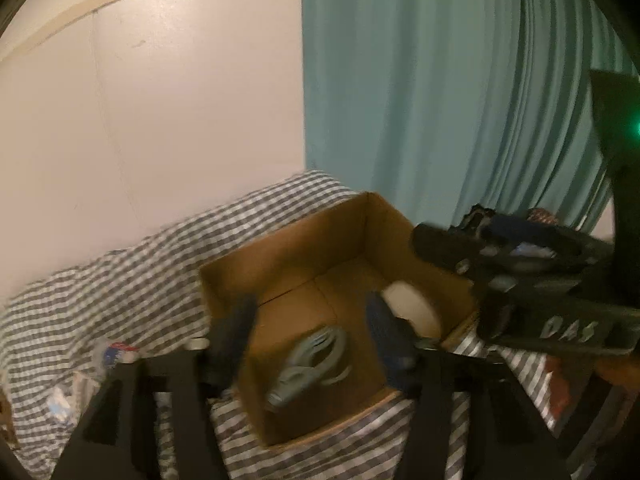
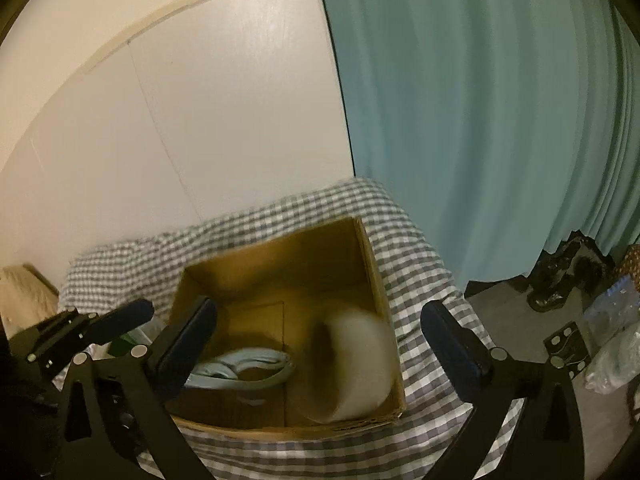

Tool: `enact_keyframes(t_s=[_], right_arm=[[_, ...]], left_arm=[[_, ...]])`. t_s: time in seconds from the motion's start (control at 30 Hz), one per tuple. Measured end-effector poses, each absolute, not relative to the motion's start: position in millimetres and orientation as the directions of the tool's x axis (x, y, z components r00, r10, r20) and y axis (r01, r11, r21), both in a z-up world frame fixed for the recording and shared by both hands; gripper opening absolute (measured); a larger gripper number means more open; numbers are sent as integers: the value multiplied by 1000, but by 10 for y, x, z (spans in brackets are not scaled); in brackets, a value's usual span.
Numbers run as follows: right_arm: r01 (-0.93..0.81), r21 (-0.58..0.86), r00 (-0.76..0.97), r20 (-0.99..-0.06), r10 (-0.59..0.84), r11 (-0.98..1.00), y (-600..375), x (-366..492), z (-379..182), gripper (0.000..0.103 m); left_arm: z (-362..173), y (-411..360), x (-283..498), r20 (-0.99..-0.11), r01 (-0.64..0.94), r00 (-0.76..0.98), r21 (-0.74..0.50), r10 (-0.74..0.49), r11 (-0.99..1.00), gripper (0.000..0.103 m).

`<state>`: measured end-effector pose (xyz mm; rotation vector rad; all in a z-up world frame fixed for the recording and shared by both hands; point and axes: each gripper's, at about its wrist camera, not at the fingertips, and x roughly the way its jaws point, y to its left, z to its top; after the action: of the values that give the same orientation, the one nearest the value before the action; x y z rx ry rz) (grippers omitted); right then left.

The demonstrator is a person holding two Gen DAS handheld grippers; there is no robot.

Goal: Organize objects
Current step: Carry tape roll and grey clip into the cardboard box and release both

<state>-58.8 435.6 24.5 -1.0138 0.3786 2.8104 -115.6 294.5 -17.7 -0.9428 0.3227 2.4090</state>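
An open cardboard box [image 1: 304, 240] [image 2: 372, 264] sits on a grey checked cloth. Inside lie a grey coiled cable [image 1: 310, 364] [image 2: 248, 366] and a blurred white roll [image 1: 412, 306] [image 2: 356, 364]. My left gripper [image 1: 310, 320] is open and empty, its fingers over the box's near side, either side of the cable. My right gripper [image 2: 324, 340] is open wide and empty above the box, with the white roll between and below its fingers. The right gripper's body shows at the right of the left wrist view [image 1: 520, 276].
The checked cloth [image 1: 120, 292] [image 2: 416, 248] covers the surface by a white wall. A teal curtain [image 1: 440, 80] [image 2: 480, 120] hangs behind. Crumpled wrappers [image 1: 108, 356] lie left of the box. Dark items and plastic bags [image 2: 592, 300] lie at the right on a grey floor.
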Motion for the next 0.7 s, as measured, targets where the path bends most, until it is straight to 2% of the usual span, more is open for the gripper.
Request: enact_keyframes(t_s=[0.07, 0.17, 0.37, 0.5, 0.6, 0.7], right_arm=[[-210, 190, -773, -633, 44, -959, 4339, -514, 325, 102], [-224, 182, -786, -614, 67, -957, 4219, -308, 476, 102], [-213, 166, -797, -599, 73, -963, 3921, 122, 614, 103], [-169, 108, -798, -598, 72, -980, 3508, 240, 563, 103], [-111, 111, -785, -619, 19, -988, 3139, 197, 462, 103], [-48, 50, -763, -646, 4, -998, 2638, 71, 343, 103]], left_arm=[[-133, 2831, -1100, -676, -530, -643, 53, 360, -846, 84], [-80, 2569, -1040, -684, -513, -646, 60, 339, -856, 88], [65, 1737, -940, -679, -434, -679, 63, 281, -899, 89], [159, 1072, -891, -643, -355, -734, 92, 216, -930, 99], [121, 575, -863, -635, -290, -756, 108, 159, -951, 99], [-9, 129, -888, -631, -198, -771, 111, 85, -974, 99]])
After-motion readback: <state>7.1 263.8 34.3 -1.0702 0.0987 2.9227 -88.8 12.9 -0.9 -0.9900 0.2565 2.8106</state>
